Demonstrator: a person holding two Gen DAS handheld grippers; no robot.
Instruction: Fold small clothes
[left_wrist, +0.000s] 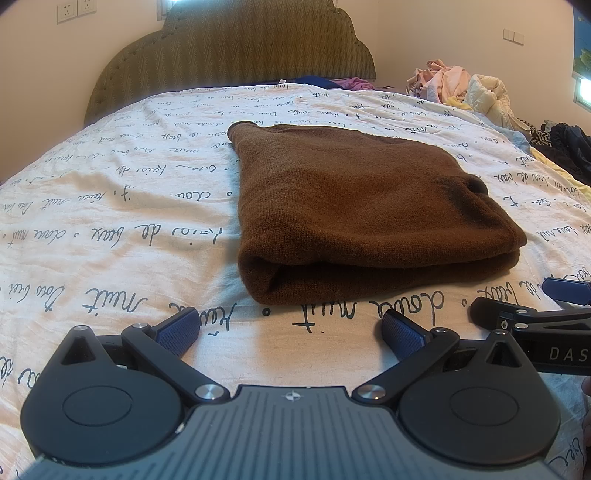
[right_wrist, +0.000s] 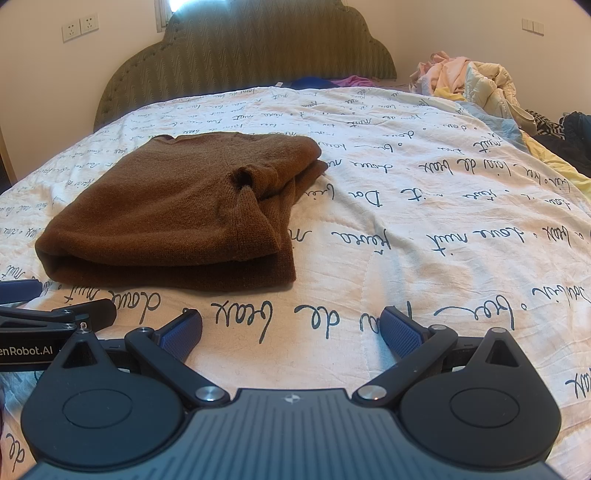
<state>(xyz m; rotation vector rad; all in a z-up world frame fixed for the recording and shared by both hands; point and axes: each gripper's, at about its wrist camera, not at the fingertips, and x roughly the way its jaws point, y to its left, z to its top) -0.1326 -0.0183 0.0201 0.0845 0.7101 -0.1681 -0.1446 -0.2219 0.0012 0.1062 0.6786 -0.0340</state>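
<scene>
A brown knitted sweater (left_wrist: 351, 206) lies folded into a thick rectangle on the bed; it also shows in the right wrist view (right_wrist: 177, 214), with its rolled fold edge facing me. My left gripper (left_wrist: 290, 334) is open and empty, just in front of the sweater's near edge. My right gripper (right_wrist: 291, 334) is open and empty, to the right of the sweater and a little back from it. Each gripper shows at the edge of the other's view.
The bedspread (left_wrist: 110, 206) is white with dark script writing. A green padded headboard (left_wrist: 236, 48) stands at the far end. A heap of loose clothes (left_wrist: 461, 88) lies at the far right, with dark garments (left_wrist: 565, 147) along the right edge.
</scene>
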